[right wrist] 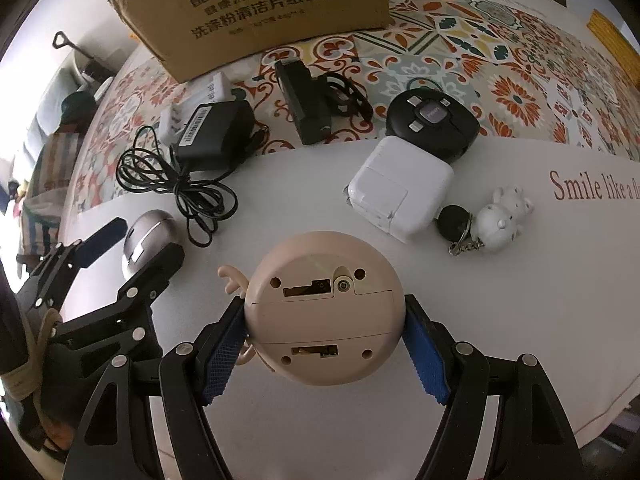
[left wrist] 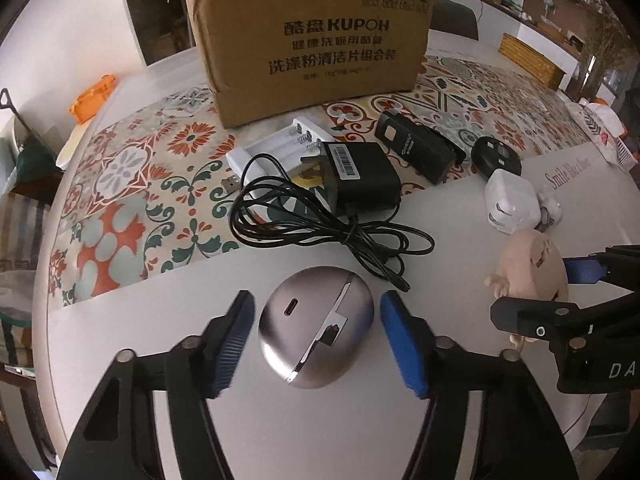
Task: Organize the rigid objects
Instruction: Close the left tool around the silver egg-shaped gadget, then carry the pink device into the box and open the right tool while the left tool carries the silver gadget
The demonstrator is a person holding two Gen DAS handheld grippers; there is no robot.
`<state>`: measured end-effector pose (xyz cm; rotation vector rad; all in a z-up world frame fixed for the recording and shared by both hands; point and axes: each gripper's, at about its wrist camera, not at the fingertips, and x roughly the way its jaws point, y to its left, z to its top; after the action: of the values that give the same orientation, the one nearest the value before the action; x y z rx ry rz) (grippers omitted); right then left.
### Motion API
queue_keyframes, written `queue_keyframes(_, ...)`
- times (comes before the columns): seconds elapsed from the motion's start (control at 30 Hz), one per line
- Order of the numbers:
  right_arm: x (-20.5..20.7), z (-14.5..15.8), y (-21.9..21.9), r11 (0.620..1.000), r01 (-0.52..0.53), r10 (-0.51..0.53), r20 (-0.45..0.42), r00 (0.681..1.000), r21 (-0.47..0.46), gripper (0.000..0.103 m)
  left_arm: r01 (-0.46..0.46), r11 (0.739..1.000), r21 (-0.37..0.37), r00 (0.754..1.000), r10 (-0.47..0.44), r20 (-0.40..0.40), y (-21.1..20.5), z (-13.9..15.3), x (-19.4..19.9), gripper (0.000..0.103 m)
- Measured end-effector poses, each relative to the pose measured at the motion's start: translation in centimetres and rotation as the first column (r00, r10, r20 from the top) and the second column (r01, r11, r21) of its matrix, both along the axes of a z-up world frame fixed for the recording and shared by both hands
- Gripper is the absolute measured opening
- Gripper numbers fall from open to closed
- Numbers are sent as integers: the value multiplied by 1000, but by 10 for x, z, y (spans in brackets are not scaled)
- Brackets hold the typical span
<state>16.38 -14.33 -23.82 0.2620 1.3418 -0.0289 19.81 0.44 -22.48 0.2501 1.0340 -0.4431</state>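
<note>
Both grippers down on the table (left wrist: 460,216), one object each.

Left gripper (left wrist: 316,320): jaws spread wide, straddling the silver oval case (left wrist: 316,328), blue pads clear of it on both sides; the case sits on the white part of the table, near edge. Right gripper (right wrist: 325,336): pads against both sides of the beige round gadget (right wrist: 324,312), underside facing the camera, gripped; can't tell if it's lifted or resting. Behind, on or at the patterned mat (left wrist: 132,184): black power adapter (left wrist: 360,176) with its cable bundled loose, lying over the white battery charger (left wrist: 276,148), black clip device (left wrist: 416,148), round black cable reel (right wrist: 432,124), white charger cube (right wrist: 400,188) touching the reel, white figurine keychain (right wrist: 500,220) just beside the cube. Cardboard box (left wrist: 312,40) stands at the back.
</note>
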Motion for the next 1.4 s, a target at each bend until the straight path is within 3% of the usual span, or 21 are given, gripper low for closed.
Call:
queue_keyframes(0.27,2,0,0,1000,-5,5,3,1000,-6,75,-27,999,-28,1000,27,-15,5,2,-4,57)
queue_keyframes(0.53,4,18,4,998,-57,57,45,997,-13,75,-80,995,-50,996,82,27,9,28,-14,57)
queue_keyframes(0.93,11,79,-8,993,-115,120,201,972,-33,75,-173,976,-136,971,192,144,7,95,-19,57)
queue_keyframes(1.4,22,145,-24,992,-120,129,368,921,-46,75,-206,955,-213,938,255,236,-4,157,-3,57)
